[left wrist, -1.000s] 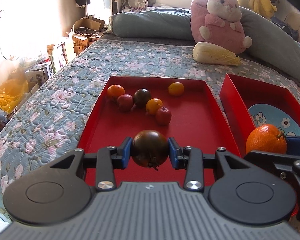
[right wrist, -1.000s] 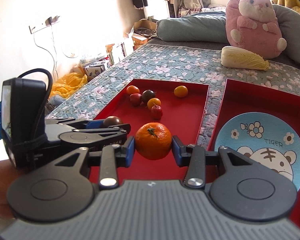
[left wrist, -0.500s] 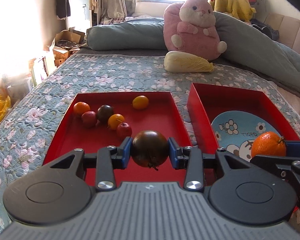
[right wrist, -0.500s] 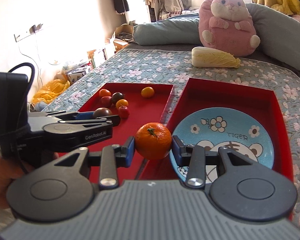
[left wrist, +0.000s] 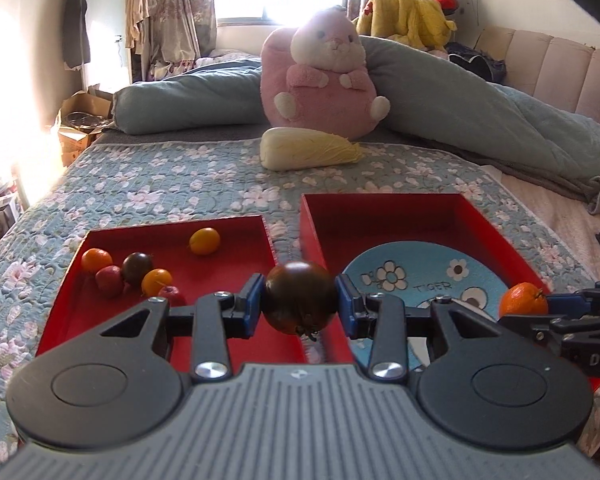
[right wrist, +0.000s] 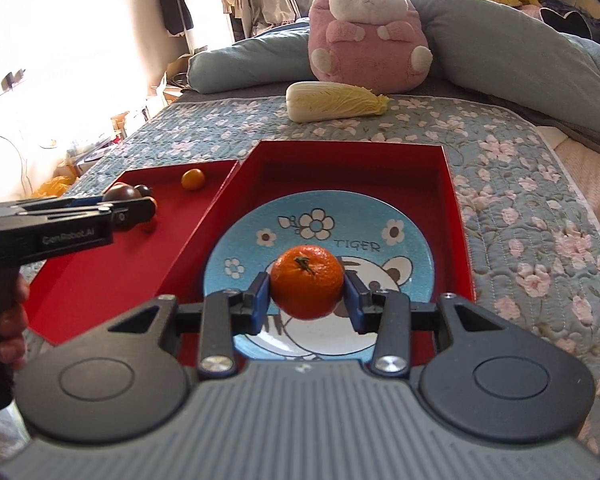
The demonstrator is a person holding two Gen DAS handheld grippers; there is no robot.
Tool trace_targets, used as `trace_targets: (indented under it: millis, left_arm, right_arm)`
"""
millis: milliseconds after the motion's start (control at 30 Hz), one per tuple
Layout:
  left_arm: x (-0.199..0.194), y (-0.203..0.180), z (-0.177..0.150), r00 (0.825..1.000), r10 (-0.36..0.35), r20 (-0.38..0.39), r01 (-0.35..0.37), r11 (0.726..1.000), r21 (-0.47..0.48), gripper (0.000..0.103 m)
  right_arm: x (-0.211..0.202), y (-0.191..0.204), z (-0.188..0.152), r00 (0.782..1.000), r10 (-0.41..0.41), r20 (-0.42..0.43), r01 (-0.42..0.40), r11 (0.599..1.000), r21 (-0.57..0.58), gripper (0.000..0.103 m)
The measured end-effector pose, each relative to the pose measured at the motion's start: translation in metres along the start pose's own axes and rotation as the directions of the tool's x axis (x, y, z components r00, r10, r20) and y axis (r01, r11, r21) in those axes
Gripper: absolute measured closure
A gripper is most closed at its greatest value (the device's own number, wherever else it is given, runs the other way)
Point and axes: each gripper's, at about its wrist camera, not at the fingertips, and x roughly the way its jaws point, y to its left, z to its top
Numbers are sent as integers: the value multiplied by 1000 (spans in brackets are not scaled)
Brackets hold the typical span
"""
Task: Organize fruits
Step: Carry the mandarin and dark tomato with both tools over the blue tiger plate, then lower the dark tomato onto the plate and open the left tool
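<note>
My left gripper [left wrist: 300, 304] is shut on a dark brown tomato [left wrist: 300, 297], held over the gap between two red trays. My right gripper [right wrist: 307, 292] is shut on an orange mandarin [right wrist: 307, 287], held above the blue tiger plate [right wrist: 396, 240] in the right red tray [right wrist: 454, 200]. The mandarin also shows in the left wrist view [left wrist: 523, 300], and the plate [left wrist: 416, 268] too. The left red tray [left wrist: 236, 226] holds several small fruits: an orange one [left wrist: 96, 260], a red one [left wrist: 109, 281], a dark one [left wrist: 137, 266] and a yellow one [left wrist: 205, 241].
Both trays lie on a flowered quilt [left wrist: 160, 184] on a bed. A napa cabbage [left wrist: 308, 154] and a pink plush rabbit [left wrist: 320, 76] sit behind the trays, with grey-blue bolsters [left wrist: 480, 112]. Boxes [left wrist: 76, 128] stand off the bed's left side.
Both grippers have moved right with their fruits. The mandarin went from over the left tray to over the blue plate; the dark tomato now sits over the gap between trays.
</note>
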Motion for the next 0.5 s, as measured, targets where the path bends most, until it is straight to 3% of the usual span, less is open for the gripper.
trace_targets:
  millis: [167,500]
  left_arm:
    - [4,-30,3,996,-82,30,81,996,46,59]
    - [39,-56,-5,988,-148,-37,151,985,86,59]
  right_arm:
    - [5,-9,-6,1000,-7,-11,7,1000,4,61]
    - [24,-14,-14,999,-11,-38,11,1000,-9,60]
